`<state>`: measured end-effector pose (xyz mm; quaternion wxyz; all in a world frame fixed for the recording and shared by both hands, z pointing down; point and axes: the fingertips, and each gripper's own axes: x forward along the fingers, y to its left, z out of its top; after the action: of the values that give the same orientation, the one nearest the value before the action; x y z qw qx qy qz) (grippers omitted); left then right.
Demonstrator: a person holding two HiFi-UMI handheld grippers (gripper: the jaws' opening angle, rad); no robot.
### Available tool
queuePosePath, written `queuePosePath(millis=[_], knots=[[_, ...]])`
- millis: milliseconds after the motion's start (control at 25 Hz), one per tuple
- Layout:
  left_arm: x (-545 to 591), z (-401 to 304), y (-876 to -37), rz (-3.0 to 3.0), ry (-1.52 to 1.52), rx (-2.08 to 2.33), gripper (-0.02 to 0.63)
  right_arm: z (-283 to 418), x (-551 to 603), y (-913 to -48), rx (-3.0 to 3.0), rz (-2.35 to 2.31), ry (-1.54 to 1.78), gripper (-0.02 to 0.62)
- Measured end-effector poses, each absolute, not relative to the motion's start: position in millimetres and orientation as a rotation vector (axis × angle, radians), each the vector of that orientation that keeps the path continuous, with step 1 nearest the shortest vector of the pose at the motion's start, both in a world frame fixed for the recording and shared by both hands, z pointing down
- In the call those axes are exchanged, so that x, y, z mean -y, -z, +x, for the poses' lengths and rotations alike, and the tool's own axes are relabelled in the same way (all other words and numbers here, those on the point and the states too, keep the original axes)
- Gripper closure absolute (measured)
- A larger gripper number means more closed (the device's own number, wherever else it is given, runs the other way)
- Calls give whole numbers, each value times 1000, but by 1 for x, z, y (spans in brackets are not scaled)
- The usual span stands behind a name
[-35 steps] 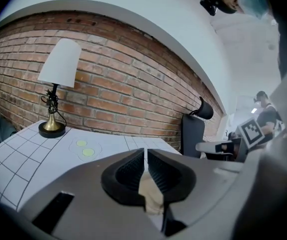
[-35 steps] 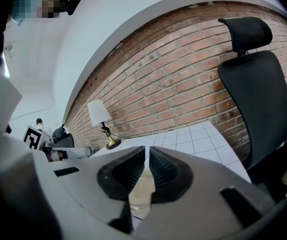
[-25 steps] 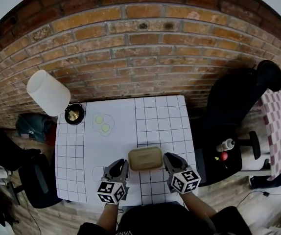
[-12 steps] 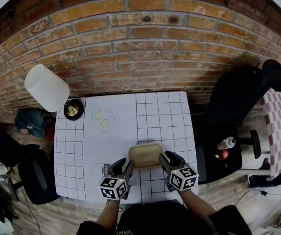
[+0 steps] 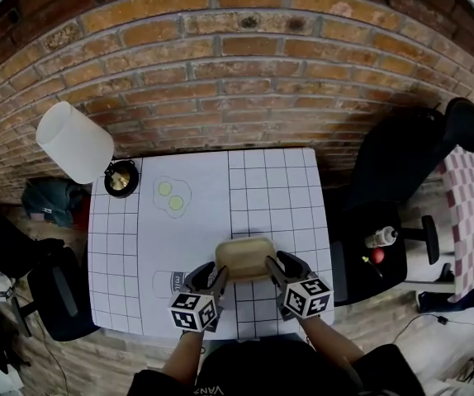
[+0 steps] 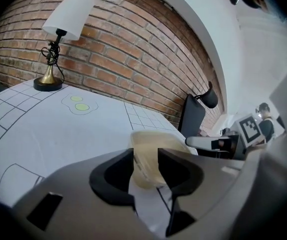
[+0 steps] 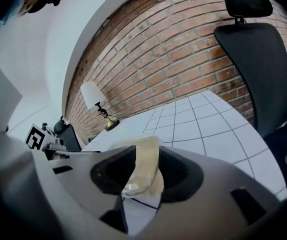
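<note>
A shallow, pale tan container lies on the white gridded desk, close to the edge by the person, and its inside shows only its own bare floor. The left hand-held gripper stands at the container's left end and the right hand-held gripper at its right end. Each one's marker cube points back toward the person. In the left gripper view the jaws of the left hand-held gripper are narrowly parted, and the container's end wall sits in the gap between them. The right gripper view shows the same for the right hand-held gripper: its jaws are a little apart, astride the other end of the container. In neither view is it clear whether the pads press on the wall. Beyond the container, toward the brick wall, a drawing of two yellow-green circles is printed on the desk. Farther from the container than the drawing, at the desk's far left corner, stands a lamp with a white shade and a brass foot. A black office chair stands well apart from the container, off its right side, beyond the edge of the desk.
</note>
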<state>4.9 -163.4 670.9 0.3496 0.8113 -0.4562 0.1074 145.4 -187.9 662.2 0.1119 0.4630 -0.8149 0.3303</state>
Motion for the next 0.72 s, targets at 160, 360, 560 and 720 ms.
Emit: queuePosePath(millis=[160, 360, 560, 720], knots=[[164, 4, -670, 2101, -267, 1183, 463, 144, 187, -662, 2392, 1355, -973, 476], [163, 3, -666, 2103, -260, 1193, 463, 142, 186, -658, 2394, 1362, -968, 476], [165, 2, -658, 2118, -242, 1203, 463, 142, 187, -652, 2403, 1385, -964, 476], [168, -1, -648, 2135, -196, 1213, 463, 142, 189, -643, 2427, 1406, -956, 477]])
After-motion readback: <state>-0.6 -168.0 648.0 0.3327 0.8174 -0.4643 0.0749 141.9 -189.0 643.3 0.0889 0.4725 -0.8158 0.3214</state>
